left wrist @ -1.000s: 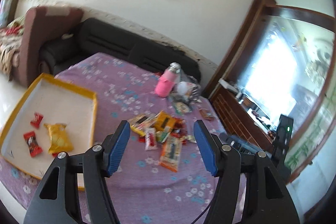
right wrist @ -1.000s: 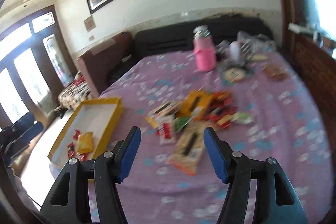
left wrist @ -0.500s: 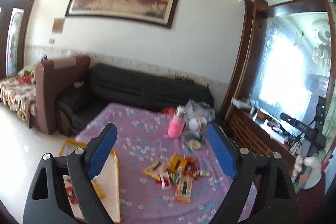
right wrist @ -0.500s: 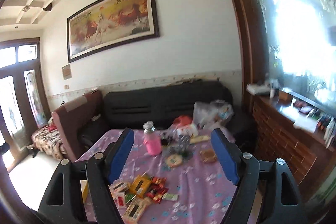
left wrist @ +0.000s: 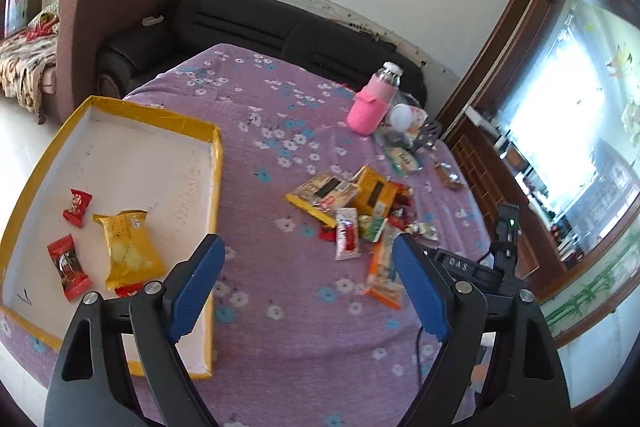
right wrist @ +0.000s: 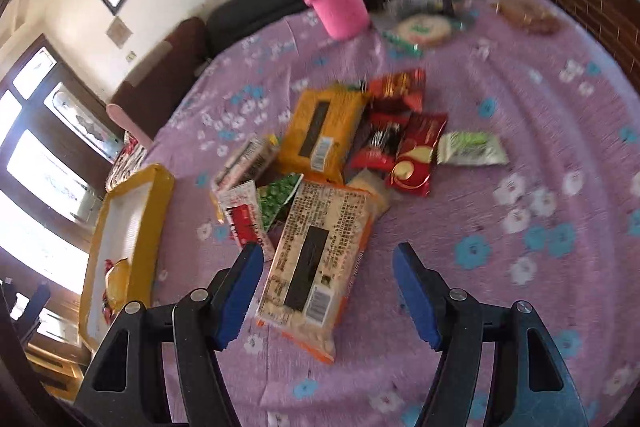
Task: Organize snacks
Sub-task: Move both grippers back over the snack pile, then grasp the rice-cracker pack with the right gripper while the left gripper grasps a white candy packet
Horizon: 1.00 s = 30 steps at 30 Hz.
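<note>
Purple flowered cloth (left wrist: 280, 307) spread over table. Snack pile (left wrist: 360, 211) heaped mid-table; long orange-edged packet (right wrist: 316, 267) nearest. Yellow-rimmed tray (left wrist: 216, 163) set beside pile, yellow packet (left wrist: 126, 247) and red sweets (left wrist: 68, 265) laid inside. Left gripper (left wrist: 308, 287) spread wide, nothing between pads. Right gripper (right wrist: 328, 295) closing, empty, poised over orange-edged packet.

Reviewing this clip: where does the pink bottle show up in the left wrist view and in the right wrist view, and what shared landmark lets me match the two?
Left wrist view: the pink bottle stands upper right of centre, at the table's far side.
Right wrist view: it sits at the top, just right of centre, blurred.
Shared landmark: the yellow-rimmed tray, at the left in both views.
</note>
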Available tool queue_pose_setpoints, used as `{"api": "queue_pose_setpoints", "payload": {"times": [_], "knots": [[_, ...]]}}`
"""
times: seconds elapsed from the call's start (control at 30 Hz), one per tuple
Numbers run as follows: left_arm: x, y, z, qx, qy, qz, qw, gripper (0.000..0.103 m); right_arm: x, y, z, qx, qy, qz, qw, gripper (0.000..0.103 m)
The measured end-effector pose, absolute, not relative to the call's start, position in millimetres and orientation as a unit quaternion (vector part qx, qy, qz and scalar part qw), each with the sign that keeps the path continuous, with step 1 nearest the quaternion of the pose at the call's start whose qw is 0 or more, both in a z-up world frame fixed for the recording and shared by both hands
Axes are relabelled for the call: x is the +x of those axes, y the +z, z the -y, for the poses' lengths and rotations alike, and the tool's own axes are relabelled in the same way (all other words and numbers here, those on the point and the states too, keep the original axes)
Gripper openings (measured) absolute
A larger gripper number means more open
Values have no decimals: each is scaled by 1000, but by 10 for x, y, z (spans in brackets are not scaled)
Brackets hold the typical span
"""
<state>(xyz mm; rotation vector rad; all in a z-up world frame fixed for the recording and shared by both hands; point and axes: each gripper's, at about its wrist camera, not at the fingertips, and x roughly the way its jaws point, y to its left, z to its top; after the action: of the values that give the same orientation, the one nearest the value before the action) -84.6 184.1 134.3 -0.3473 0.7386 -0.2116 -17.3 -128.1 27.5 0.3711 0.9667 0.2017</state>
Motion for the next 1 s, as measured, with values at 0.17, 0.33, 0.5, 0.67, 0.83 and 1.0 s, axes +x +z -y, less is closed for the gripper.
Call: {"api": "queue_pose_setpoints", "payload": {"times": [0.17,0.33,0.5,0.67,0.83,1.0], "knots": [[-740,1170,-1880,-171,-101,-369,908,87,96,86,1037,140,68,-489,858,70],[-551,919,-1761,-170,-110,-402,893,87,199,-5,842,105,56,-491,863,72],[-382,709,-1453,-157,-130,-434,878,87,107,15,869,95,58,-482,869,59],[-167,528,-1040,-130,-157,-454,868,61,-49,15,1181,145,82,-465,869,58],[169,360,-693,-92,-144,-470,866,52,-167,-55,1593,204,104,-426,875,58],[375,222,-510,-62,-131,-474,869,52,-175,-70,1687,216,114,-411,878,58]]}}
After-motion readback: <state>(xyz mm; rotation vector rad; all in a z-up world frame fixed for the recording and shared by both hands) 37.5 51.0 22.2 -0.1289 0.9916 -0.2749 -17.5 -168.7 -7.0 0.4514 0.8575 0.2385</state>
